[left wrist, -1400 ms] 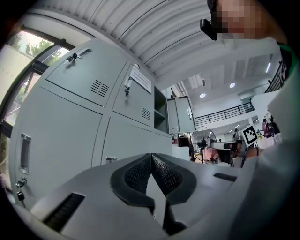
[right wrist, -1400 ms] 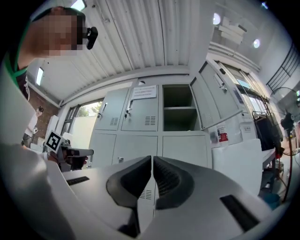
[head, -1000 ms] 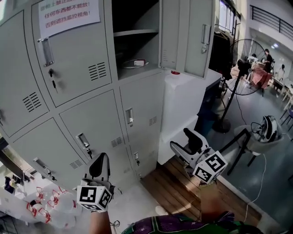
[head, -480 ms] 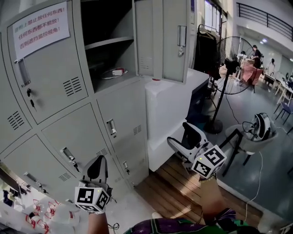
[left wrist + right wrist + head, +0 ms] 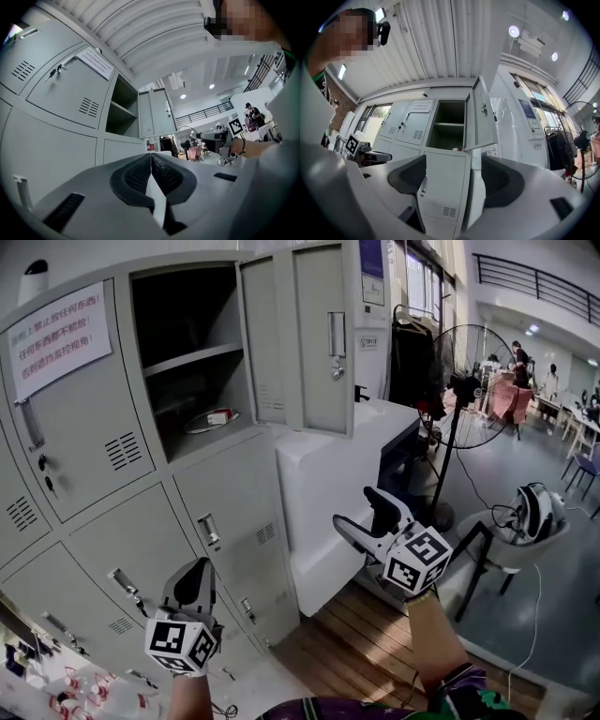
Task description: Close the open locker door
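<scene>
My left gripper (image 5: 194,576): jaws pressed together, empty, low by the lower lockers (image 5: 234,512). My right gripper (image 5: 356,510): jaws spread wide, have just been opening, nothing between them. The open locker door (image 5: 319,338) stands above and ahead of the right gripper, slightly to its left, long axis upright, swung out from its compartment (image 5: 187,352). Judgement: my right gripper is nearer, and the push would go leftward.
</scene>
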Demonstrator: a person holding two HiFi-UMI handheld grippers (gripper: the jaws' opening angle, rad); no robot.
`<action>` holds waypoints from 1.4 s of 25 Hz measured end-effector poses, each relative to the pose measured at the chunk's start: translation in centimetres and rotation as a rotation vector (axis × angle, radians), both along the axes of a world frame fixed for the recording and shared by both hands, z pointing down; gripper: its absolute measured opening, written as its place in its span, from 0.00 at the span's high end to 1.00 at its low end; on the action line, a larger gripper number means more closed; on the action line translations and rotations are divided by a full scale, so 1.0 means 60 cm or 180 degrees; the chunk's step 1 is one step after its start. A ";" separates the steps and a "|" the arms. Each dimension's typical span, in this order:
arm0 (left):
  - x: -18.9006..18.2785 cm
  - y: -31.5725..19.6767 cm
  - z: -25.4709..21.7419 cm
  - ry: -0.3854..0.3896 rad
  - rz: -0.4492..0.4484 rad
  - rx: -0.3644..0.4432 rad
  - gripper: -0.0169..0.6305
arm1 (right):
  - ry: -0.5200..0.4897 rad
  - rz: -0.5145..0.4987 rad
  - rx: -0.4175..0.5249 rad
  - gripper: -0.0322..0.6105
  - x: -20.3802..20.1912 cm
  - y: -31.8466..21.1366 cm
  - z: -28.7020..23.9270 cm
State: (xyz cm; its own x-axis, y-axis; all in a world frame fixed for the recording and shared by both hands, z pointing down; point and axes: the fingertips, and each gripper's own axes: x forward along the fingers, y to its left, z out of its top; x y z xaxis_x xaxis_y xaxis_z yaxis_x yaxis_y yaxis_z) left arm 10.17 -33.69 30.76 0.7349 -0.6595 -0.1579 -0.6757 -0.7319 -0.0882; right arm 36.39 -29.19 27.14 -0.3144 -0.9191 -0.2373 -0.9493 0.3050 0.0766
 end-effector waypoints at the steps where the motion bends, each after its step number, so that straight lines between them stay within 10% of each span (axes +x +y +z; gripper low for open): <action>1: 0.010 -0.002 -0.005 0.0000 0.0020 0.0018 0.94 | -0.0005 0.0000 0.0027 0.39 0.010 -0.004 -0.008; 35: 0.085 -0.061 -0.017 -0.0002 -0.0167 0.0171 0.94 | 0.0404 -0.0125 0.0148 0.53 0.130 -0.200 -0.135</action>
